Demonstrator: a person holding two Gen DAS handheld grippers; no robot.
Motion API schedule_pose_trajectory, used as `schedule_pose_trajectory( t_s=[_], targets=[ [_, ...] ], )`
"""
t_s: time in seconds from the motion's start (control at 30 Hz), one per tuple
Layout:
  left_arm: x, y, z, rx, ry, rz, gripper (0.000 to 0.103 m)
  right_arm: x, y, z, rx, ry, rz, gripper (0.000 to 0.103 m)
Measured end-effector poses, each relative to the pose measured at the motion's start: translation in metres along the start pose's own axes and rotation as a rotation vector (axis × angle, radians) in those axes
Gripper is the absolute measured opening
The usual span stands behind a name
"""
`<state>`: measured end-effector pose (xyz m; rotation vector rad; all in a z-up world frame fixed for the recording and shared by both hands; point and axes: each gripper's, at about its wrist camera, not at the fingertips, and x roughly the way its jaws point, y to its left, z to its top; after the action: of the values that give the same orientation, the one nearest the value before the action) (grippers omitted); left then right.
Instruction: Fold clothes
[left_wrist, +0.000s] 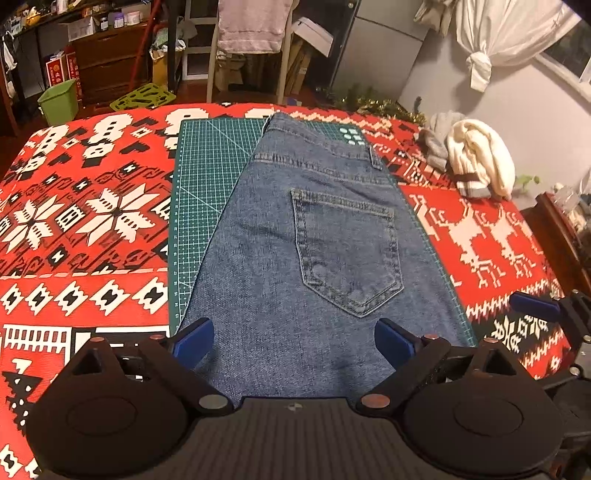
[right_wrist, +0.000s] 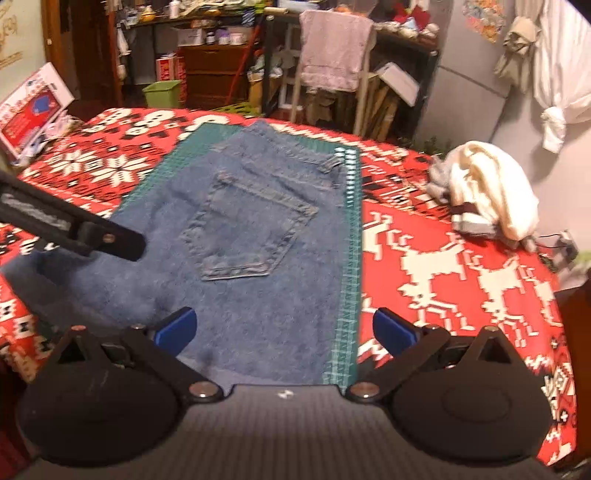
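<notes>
We see one red patterned cloth (left_wrist: 92, 221), one green cutting mat (left_wrist: 210, 177), and one pair of jeans (left_wrist: 314, 240) lying flat on that mat, one back pocket (left_wrist: 343, 254) up. Folded lengthwise or not, we cannot tell. Two grippers, left gripper (left_wrist: 293, 341) and right gripper (right_wrist: 284, 330), hover with jaws apart, empty.
</notes>
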<state>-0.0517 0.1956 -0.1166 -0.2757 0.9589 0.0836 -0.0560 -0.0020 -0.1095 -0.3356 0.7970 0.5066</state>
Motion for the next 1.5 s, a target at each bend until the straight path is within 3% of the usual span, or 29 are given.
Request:
schedule_pose_trajectory(
  t_s=[0.13, 0.37, 0.5, 0.57, 0.67, 0.73, 0.77, 0.8, 0.87, 0.93, 1.0, 1.23, 1.5],
  targets=[
    [0.0, 0.002, 0.002, -0.017, -0.019, -0.016, 0.094, 0.006, -0.007, 0.001, 0.03, 0.019, 0.044, 0.103],
    [0.013, 0.001, 0.01, -0.055, -0.041, -0.042, 0.094, 0.011, -0.016, 0.009, 0.082, -0.033, 0.087, 0.102],
    [0.021, 0.004, 0.017, -0.077, -0.041, -0.067, 0.093, 0.024, -0.025, 0.021, 0.109, -0.02, 0.103, 0.097],
    [0.025, 0.006, 0.021, -0.084, -0.04, -0.075, 0.092, 0.033, -0.03, 0.028, 0.12, -0.011, 0.105, 0.089],
    [0.031, 0.013, 0.03, -0.108, -0.03, -0.089, 0.08, 0.045, -0.038, 0.038, 0.136, 0.003, 0.108, 0.07],
    [0.036, 0.018, 0.036, -0.129, -0.022, -0.093, 0.063, 0.053, -0.043, 0.045, 0.146, 0.013, 0.111, 0.034],
    [0.038, 0.02, 0.039, -0.137, -0.019, -0.095, 0.056, 0.057, -0.045, 0.049, 0.152, 0.018, 0.112, 0.025],
    [0.04, 0.021, 0.043, -0.14, -0.014, -0.091, 0.043, 0.061, -0.048, 0.052, 0.157, 0.023, 0.113, 0.017],
    [0.045, 0.023, 0.052, -0.141, -0.013, -0.082, 0.03, 0.069, -0.05, 0.058, 0.157, 0.028, 0.115, 0.01],
    [0.047, 0.025, 0.056, -0.137, -0.027, -0.088, 0.017, 0.078, -0.05, 0.064, 0.149, 0.029, 0.118, 0.009],
    [0.053, 0.028, 0.065, -0.145, -0.029, -0.1, 0.013, 0.087, -0.05, 0.069, 0.14, 0.03, 0.12, 0.009],
    [0.081, 0.035, 0.074, -0.151, 0.002, -0.092, 0.013, 0.126, -0.056, 0.076, 0.161, 0.093, 0.139, 0.008],
    [0.09, 0.047, 0.068, -0.156, 0.026, -0.085, 0.005, 0.119, -0.073, 0.067, 0.147, 0.1, 0.124, 0.006]
  ],
)
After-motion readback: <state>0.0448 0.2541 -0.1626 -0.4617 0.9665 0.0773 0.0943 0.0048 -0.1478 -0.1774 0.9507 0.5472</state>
